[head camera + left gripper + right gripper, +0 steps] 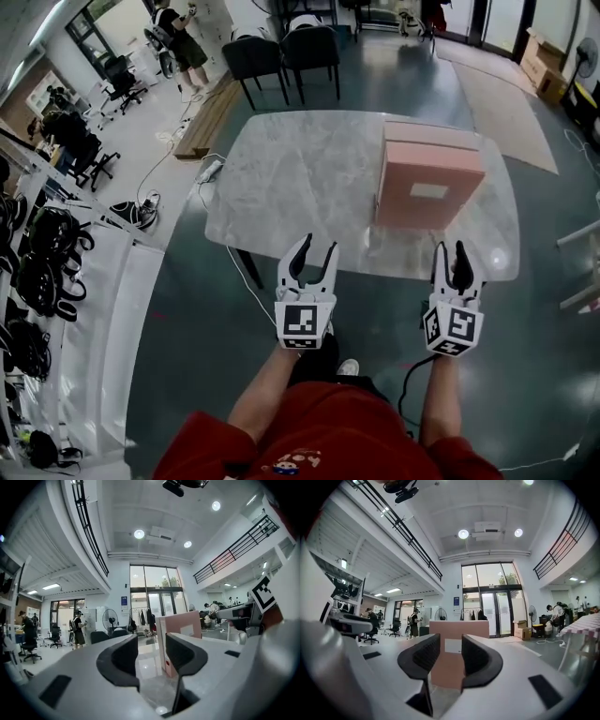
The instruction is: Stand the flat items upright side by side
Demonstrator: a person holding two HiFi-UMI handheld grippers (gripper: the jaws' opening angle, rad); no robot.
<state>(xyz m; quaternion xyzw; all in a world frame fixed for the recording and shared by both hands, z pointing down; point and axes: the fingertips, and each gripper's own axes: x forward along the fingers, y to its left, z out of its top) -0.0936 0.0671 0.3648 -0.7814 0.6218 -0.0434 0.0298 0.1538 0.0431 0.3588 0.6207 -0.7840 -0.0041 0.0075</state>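
Observation:
Two flat pink boxes (429, 183) stand upright side by side on the right half of the marble table (300, 178); the nearer one bears a white label. Both grippers hover level before the table's near edge, apart from the boxes. My left gripper (316, 253) is open and empty; in the left gripper view (152, 653) the pink boxes (187, 625) show beyond its right jaw. My right gripper (449, 251) has its jaws narrowly apart with nothing between them; in the right gripper view (451, 656) the boxes (459, 627) stand straight ahead.
Two black chairs (281, 56) stand at the table's far side. A power strip with a cable (208, 171) lies off the table's left edge, beside a wooden pallet (211, 117). White shelving with dark gear (56, 281) lines the left. A person (183, 42) stands far off.

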